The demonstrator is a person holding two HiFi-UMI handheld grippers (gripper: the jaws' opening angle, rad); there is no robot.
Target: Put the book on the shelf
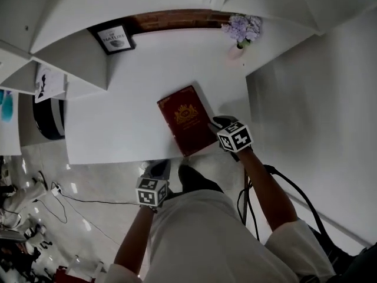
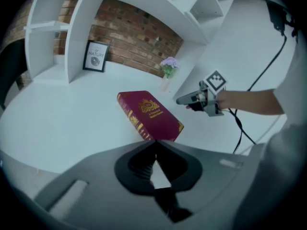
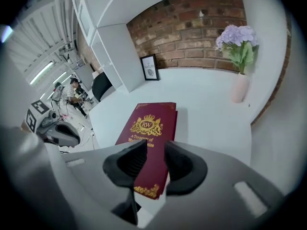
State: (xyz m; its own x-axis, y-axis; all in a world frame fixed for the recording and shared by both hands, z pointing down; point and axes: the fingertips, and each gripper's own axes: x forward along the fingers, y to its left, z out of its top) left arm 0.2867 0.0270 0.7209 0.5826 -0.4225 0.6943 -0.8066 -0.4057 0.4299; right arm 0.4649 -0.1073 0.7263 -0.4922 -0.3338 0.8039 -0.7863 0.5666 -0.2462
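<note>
A dark red book (image 1: 187,119) with gold print lies flat on the white table (image 1: 129,99), one corner near the front edge. My right gripper (image 1: 217,122) hovers at the book's right near side with its jaws a little apart. In the right gripper view the book (image 3: 149,123) shows through that gap (image 3: 156,153), and the pads do not press on it. My left gripper (image 1: 158,171) is shut and empty, just off the table's front edge, pointing at the book's near corner (image 2: 158,135). White shelf compartments (image 1: 70,55) stand at the table's left and back.
A framed picture (image 1: 115,38) leans at the back by the brick wall (image 1: 177,19). A pink vase of lilac flowers (image 1: 241,33) stands at the back right. A black chair (image 1: 48,118) sits left of the table, and cables (image 1: 76,199) trail on the floor.
</note>
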